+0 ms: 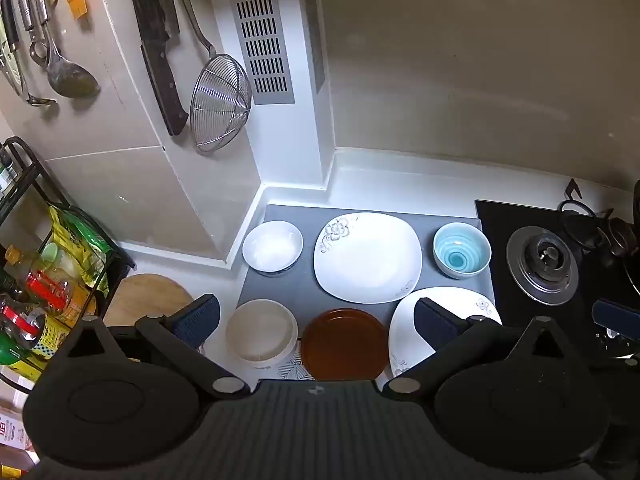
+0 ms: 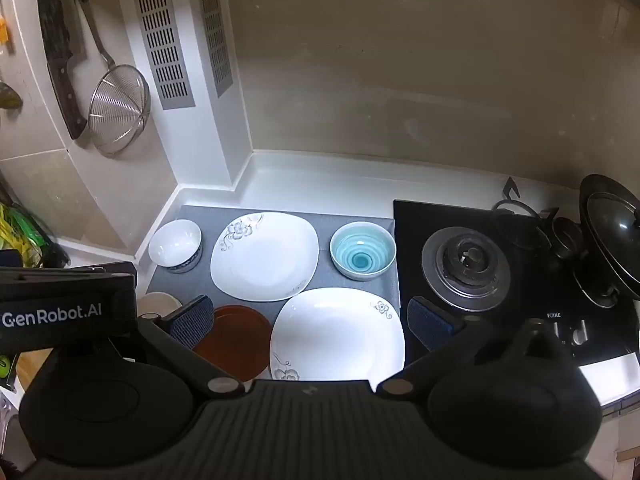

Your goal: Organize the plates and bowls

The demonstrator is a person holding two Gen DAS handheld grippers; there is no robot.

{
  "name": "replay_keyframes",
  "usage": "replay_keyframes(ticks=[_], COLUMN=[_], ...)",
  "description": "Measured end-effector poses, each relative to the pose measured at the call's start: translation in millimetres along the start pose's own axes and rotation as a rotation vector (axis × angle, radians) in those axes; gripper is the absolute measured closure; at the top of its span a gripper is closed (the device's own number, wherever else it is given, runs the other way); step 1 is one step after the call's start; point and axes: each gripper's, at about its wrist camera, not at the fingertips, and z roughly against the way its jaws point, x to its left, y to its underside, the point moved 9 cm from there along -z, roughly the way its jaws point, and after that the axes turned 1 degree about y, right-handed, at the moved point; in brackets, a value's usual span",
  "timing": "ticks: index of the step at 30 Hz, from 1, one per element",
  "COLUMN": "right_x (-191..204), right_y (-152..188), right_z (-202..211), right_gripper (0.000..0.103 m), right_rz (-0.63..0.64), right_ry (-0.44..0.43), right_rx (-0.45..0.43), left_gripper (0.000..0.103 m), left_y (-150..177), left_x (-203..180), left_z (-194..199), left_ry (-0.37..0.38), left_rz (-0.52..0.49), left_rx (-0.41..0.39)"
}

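Plates and bowls lay spread in two loose rows on a grey mat (image 1: 288, 292) on the white tabletop (image 1: 400, 188), none stacked, which fits a sorting job not yet begun. In the far row a white bowl (image 1: 272, 245) sat at the left, a large flowered white plate (image 1: 367, 258) in the middle and a blue-swirled bowl (image 1: 462, 250) at the right, just beside the black hob (image 2: 464, 268). In the near row a cream bowl (image 1: 262, 334) sat at the left, a brown plate (image 1: 345, 343) in the middle and a second flowered white plate (image 2: 338, 334) at the right, its far edge seeming to overlap the first plate's near rim, though contact could not be judged.

Each piece sat upright with some mat showing around most of them, likely so that a jaw could slip past a rim.

The left gripper (image 1: 316, 318) hovered above the near row with its jaws wide apart and nothing between them, framing the cream bowl and brown plate. The right gripper (image 2: 310, 322) hung the same way, jaws spread and empty, over the second flowered plate, tilted down toward the mat. Both looked poised for a first pick; the matching flowered plates seemed the natural pair to stack.

On the wall at the far left hung a wire skimmer (image 1: 220, 100) and a cleaver (image 1: 158, 44), well clear of the work.
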Motion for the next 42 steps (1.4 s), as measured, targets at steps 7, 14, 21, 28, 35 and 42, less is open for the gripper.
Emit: replay_keyframes(ticks=[7,14,21,28,35,42], right_x=[2.8,8.4,5.5,2.9,3.0,4.0], right_y=[0.9,0.6,-1.4,0.0,1.8,1.3], right_z=[-2.5,-7.0,-5.8,-5.3,-5.2,-5.4], right_gripper=[0.0,0.0,0.0,0.0,0.0,0.0], right_rz=[-0.007,0.0,-0.001,0.0,-0.004,0.001], right_ry=[-0.012,-0.015,-0.016,-0.019,-0.019,-0.017], right_rx=[0.005,0.032,0.037,0.041,0.043,0.05], left_gripper=[0.0,0.0,0.0,0.0,0.0,0.0], left_y=[-1.0,2.4,2.7,3.6,4.7,7.6], left_x=[3.7,3.9,3.2,2.5,1.9,4.2], left_z=[-1.4,-3.6,-2.9,-0.7,-0.6,-0.8], left_ry=[0.002,-0.007,-0.012,-0.019,-0.023,-0.021], left_rz=[0.005,0.006,0.006,0.005,0.002,0.006], left_rx=[0.0,0.001,0.001,0.006,0.009,0.013])
